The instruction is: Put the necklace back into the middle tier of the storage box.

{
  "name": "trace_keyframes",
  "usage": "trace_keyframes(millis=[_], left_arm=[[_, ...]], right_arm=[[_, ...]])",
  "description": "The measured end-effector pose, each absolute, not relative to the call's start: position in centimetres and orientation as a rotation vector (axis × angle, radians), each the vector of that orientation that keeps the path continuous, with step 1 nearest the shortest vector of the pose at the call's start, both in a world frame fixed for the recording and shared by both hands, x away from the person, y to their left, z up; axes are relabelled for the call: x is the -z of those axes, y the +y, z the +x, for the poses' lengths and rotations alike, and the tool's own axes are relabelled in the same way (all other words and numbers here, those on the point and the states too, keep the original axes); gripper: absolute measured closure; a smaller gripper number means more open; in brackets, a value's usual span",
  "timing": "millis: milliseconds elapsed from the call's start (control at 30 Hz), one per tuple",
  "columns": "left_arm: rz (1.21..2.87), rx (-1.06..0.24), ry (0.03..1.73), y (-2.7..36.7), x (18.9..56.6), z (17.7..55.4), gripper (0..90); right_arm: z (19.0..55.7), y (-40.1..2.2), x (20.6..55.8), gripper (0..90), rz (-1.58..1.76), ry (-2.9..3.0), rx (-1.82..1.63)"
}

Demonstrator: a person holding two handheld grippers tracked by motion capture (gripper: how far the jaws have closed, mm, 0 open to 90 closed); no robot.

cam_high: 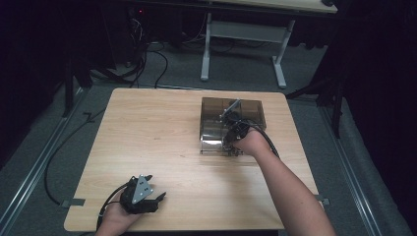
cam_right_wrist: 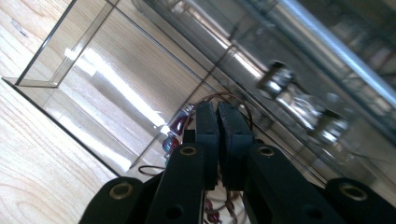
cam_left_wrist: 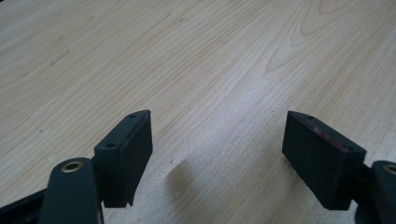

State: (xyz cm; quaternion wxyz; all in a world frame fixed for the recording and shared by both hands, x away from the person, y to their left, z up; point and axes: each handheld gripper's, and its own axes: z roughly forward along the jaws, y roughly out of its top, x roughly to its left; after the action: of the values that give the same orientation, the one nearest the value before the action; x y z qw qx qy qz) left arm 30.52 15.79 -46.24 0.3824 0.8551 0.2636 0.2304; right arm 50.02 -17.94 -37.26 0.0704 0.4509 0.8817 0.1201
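A smoky clear plastic box (cam_high: 255,105) stands on the wooden table, right of the middle. My right gripper (cam_high: 229,146) reaches down into its near part. In the right gripper view the box's clear walls (cam_right_wrist: 70,51) and floor surround my right gripper (cam_right_wrist: 217,109). Its jaws are pressed together on a thin brown strand with reddish beads (cam_right_wrist: 177,126), which loops around the tips. My left gripper (cam_high: 156,187) rests near the table's front left. It stands open (cam_left_wrist: 219,140) over bare wood, nothing between its pads.
The table (cam_high: 147,132) is bare wood to the left of and in front of the box. Shiny metal fittings (cam_right_wrist: 280,77) sit along the box's far wall. Beyond the table are a white desk frame (cam_high: 206,54) and cables (cam_high: 147,59) on the grey floor.
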Motion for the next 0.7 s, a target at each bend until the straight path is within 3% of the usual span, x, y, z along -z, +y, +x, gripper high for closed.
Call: trace_keyframes(millis=[467, 700], left_arm=[[2.19, -0.591, 0.674, 15.7, 46.2, 30.6, 25.1], [2.191, -0.595, 0.675, 15.7, 46.3, 30.6, 25.1]], right_arm=[[47.8, -18.8, 35.4, 88.3, 1.354, 2.681, -0.425], [47.0, -19.3, 37.0, 88.4, 1.375, 2.69, -0.365]])
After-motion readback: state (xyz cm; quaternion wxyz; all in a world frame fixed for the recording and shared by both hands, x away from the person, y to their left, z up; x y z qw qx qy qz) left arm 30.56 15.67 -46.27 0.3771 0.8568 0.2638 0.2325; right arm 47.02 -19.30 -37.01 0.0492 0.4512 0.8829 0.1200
